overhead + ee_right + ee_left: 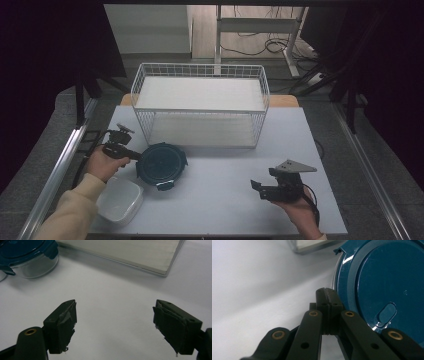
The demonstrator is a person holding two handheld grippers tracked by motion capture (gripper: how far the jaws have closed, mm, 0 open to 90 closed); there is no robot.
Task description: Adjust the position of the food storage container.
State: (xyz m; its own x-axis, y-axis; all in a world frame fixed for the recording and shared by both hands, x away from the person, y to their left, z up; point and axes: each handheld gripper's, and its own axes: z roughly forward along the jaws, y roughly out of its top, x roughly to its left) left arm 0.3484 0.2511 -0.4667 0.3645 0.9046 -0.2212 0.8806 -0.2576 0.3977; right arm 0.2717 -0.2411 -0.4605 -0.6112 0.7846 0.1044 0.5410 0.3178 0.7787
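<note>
Item 1. Left gripper (131, 153): held in the person's left hand (102, 162) at the left side of the white table (225, 195). In the left gripper view its jaws are seen pressed together with nothing between them, the tips lying right against the rim of the round container; whether they touch it cannot be told.

Item 2. Round container (161, 164): a clear bowl closed by a dark blue lid (384, 285) with side clips. It is placed on the table just in front of the wire basket, left of centre. An oval tab is seen moulded into the lid. In the right gripper view the container (27, 255) is seen at the far upper left.

Item 3. Right gripper (256, 189): held in the person's right hand (300, 210) at the right front of the table, well apart from the container. Its jaws are spread wide over bare tabletop, nothing between them.

Item 4. Wire basket (200, 105): white, rectangular, set at the back of the table.

Item 5. White tub (120, 200): square, rounded corners, placed at the front left corner, near the left forearm.
</note>
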